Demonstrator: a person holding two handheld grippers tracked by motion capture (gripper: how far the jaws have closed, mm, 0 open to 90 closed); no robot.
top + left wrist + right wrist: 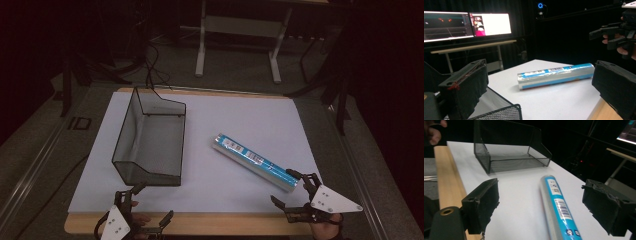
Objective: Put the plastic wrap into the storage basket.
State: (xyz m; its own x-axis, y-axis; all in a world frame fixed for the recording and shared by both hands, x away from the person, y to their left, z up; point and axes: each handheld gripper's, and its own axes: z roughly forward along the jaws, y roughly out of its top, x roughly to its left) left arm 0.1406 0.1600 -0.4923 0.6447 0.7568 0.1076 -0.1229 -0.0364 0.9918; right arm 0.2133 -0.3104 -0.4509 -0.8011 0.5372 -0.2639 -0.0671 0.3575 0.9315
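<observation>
A: Where is the blue roll (256, 161) now?
B: It lies flat on the desk (235, 125), its near end between the spread jaws of the right tongs (289, 187), not pinched.
A: And the left tongs (153, 203)?
B: Spread also (nothing inside), just before the black mesh tray (150, 142).

A barcode label on the blue-and-silver roll (556, 207), its print perhaps too blurred to read.
</observation>
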